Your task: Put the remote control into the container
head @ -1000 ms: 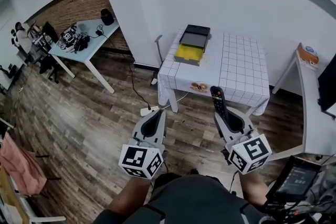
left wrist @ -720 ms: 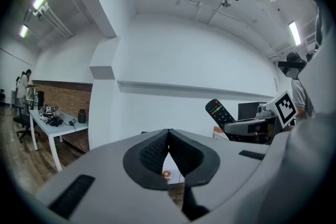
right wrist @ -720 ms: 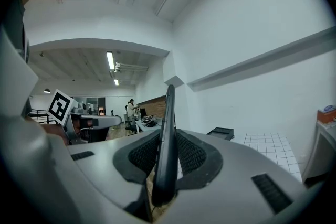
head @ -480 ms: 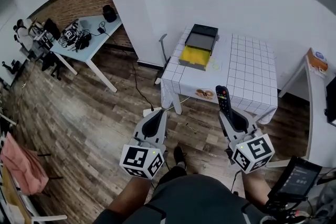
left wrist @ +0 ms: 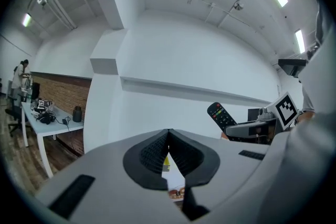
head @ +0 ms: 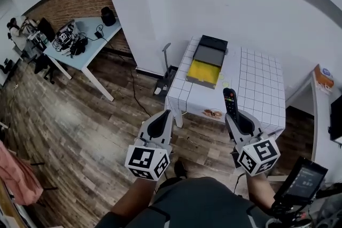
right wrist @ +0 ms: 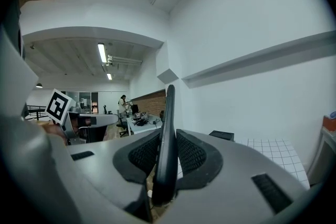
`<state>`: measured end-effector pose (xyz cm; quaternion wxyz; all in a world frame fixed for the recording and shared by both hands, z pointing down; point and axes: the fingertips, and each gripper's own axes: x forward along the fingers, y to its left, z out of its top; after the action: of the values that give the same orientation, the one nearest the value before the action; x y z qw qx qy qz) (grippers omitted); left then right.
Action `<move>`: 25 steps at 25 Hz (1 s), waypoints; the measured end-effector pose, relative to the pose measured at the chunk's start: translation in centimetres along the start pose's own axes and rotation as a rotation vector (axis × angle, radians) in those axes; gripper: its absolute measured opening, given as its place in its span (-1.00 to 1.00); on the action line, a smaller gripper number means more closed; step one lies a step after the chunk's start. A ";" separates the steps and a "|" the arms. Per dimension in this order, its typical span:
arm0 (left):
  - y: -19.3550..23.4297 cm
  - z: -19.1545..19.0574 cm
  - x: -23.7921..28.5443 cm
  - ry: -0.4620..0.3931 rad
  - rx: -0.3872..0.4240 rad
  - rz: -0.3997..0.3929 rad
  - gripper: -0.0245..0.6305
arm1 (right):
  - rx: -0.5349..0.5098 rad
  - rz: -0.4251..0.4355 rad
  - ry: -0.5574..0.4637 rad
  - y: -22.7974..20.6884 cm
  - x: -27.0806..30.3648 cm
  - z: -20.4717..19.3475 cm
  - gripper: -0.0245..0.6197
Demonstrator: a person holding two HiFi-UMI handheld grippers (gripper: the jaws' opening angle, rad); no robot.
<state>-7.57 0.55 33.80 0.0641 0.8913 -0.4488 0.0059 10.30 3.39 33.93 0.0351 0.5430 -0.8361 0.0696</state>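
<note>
Being held upright in the right gripper [head: 239, 121], the remote [head: 230, 102] is being pinched edge-on between jaws partly closed on its lower half, with its buttoned end standing clear above the tips. Nothing is being gripped by the left gripper [head: 162, 119]; its jaws are pressed together at the tips, and it is being held level beside the right one, over the wooden floor.

The carrying step is judged to be in hand: the remote is being held short of the table's [head: 259, 85] near edge, well apart from the container [head: 203, 72]. The container is lying along the table's left edge toward the far corner, its yellow part nearer and a dark grey part behind.

For the next move, the remote is expected to be brought over the near edge and across to the left edge, then tipped from upright toward flat and lowered into the yellow part. The jaws are best opened only once the remote is resting inside.
</note>
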 end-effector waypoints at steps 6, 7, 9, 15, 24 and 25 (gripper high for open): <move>4.3 0.6 3.2 -0.005 -0.019 -0.037 -0.90 | -0.018 -0.026 0.013 -0.8 5.5 1.0 -0.64; 4.9 0.6 3.7 -0.007 -0.019 -0.046 -0.90 | -0.018 -0.033 0.014 -0.9 6.3 1.1 -0.64; 5.9 0.6 4.7 -0.009 -0.020 -0.067 -0.89 | -0.019 -0.047 0.017 -1.3 7.6 1.2 -0.64; 8.0 -0.1 7.6 0.007 -0.049 -0.093 -0.90 | -0.012 -0.068 0.037 -2.9 10.7 1.5 -0.64; 9.2 -0.2 13.0 0.027 -0.052 -0.055 -0.90 | 0.003 -0.030 0.040 -7.0 14.8 1.6 -0.64; 9.2 0.1 13.7 0.023 -0.049 -0.050 -0.90 | 0.003 -0.021 0.040 -7.6 15.2 1.6 -0.64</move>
<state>-6.72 -15.85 35.59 0.0914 0.9002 -0.4258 0.0036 11.06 -13.68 34.96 0.0519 0.5502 -0.8294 0.0814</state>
